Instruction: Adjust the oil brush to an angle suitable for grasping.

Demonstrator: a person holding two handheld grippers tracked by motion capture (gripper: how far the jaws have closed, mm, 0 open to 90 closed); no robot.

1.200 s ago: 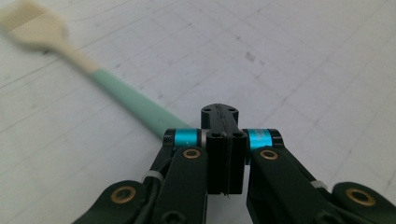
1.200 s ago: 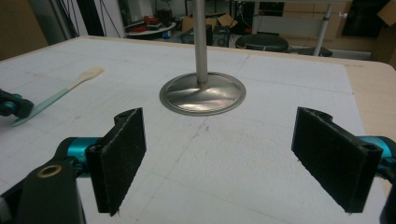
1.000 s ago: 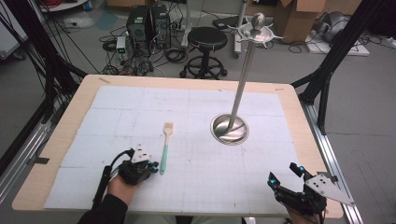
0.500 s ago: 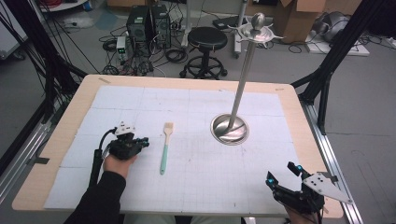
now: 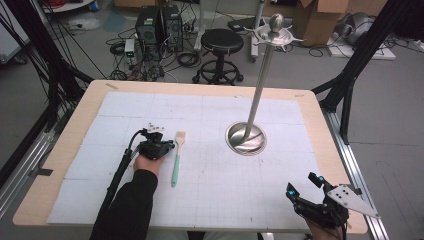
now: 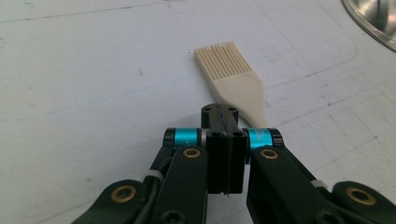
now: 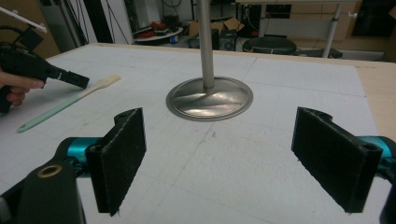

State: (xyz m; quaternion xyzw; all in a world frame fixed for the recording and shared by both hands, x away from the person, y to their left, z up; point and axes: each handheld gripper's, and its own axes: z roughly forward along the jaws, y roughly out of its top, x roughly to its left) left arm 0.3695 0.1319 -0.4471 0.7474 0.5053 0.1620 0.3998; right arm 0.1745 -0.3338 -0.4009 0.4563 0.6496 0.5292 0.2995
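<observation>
Over the last second the left gripper (image 5: 170,145) has moved up the mat (image 5: 210,200) from the near edge to just beside the brush (image 5: 177,157), which lies flat left of the stand (image 5: 246,138); its jaws are pressed together on nothing, so a grab looks likely but not begun. The right gripper (image 5: 304,192) has stayed at the near right corner, jaws spread wide. The left gripper view shows the brush's bristles (image 6: 224,59) just past the closed tips, which the high view cannot resolve.
</observation>
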